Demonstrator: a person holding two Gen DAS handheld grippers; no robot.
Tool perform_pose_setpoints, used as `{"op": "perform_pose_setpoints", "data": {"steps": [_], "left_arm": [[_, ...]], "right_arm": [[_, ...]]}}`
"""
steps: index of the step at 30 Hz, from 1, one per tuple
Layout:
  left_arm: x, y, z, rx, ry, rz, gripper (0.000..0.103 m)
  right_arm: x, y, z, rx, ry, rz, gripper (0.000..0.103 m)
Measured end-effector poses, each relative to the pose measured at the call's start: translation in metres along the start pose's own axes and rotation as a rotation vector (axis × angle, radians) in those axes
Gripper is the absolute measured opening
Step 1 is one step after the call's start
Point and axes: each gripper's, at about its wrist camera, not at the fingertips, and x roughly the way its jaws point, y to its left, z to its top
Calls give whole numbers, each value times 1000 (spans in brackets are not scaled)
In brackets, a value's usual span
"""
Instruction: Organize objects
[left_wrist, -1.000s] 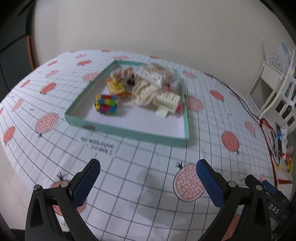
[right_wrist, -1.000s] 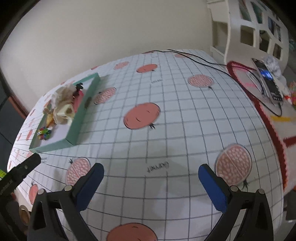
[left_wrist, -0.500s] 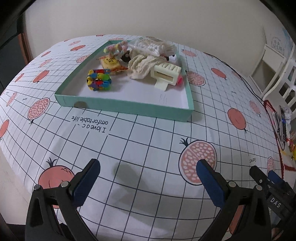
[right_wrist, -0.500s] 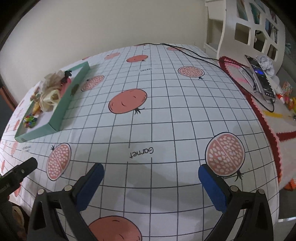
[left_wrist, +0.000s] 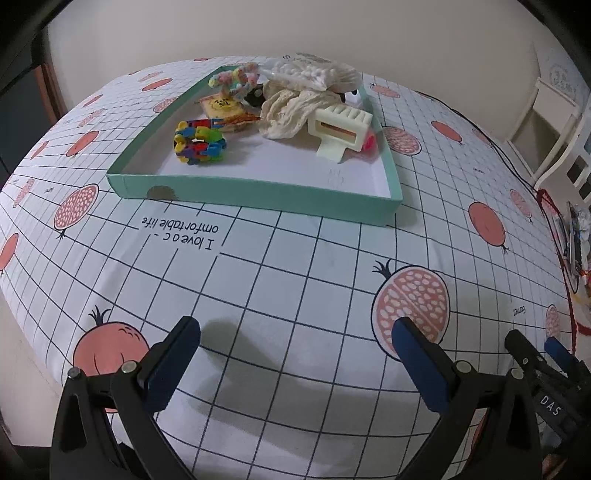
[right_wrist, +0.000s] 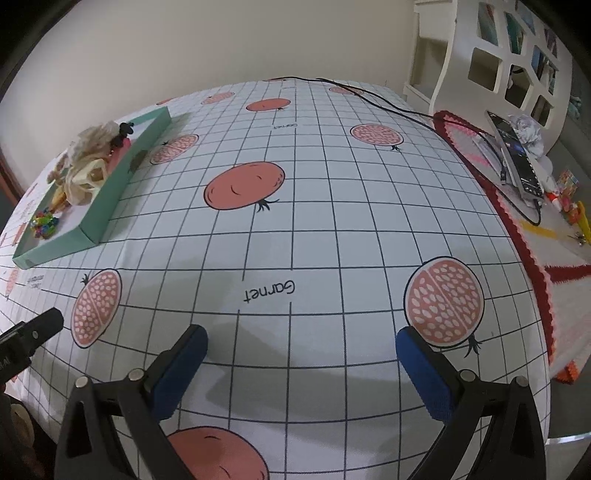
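Observation:
A shallow teal box (left_wrist: 258, 194) sits on the gridded cloth ahead of my left gripper (left_wrist: 295, 354), which is open, empty and well short of it. Inside lie a multicoloured block ring (left_wrist: 199, 142), a cream comb-like piece (left_wrist: 341, 129), a crumpled beige cloth (left_wrist: 288, 109), a yellow biscuit-like pack (left_wrist: 223, 107), a pastel beaded ring (left_wrist: 236, 79) and a clear bag of white bits (left_wrist: 299, 74). In the right wrist view the box (right_wrist: 110, 192) lies far left. My right gripper (right_wrist: 301, 360) is open over bare cloth.
The table (right_wrist: 314, 184) wears a white cloth with pomegranate prints. A black cable (right_wrist: 369, 94) crosses its far right side. A phone (right_wrist: 515, 155), small toys (right_wrist: 570, 199) and a red-edged mat (right_wrist: 517, 240) lie right of it, under a white shelf (right_wrist: 498, 55).
Both grippers have come lower and closer to the cloth, so the teal box looks larger in the left view. Both stay open and empty.

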Motion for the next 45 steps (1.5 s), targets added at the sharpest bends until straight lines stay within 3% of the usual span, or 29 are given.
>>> {"op": "perform_pose_setpoints", "data": {"steps": [13, 45], "left_arm": [[5, -13, -7, 82, 5, 60, 103], [3, -10, -7, 75, -1, 61, 103]], "right_arm": [[0, 1, -1, 4, -5, -15, 103], [-1, 1, -2, 10, -13, -21, 103]]}}
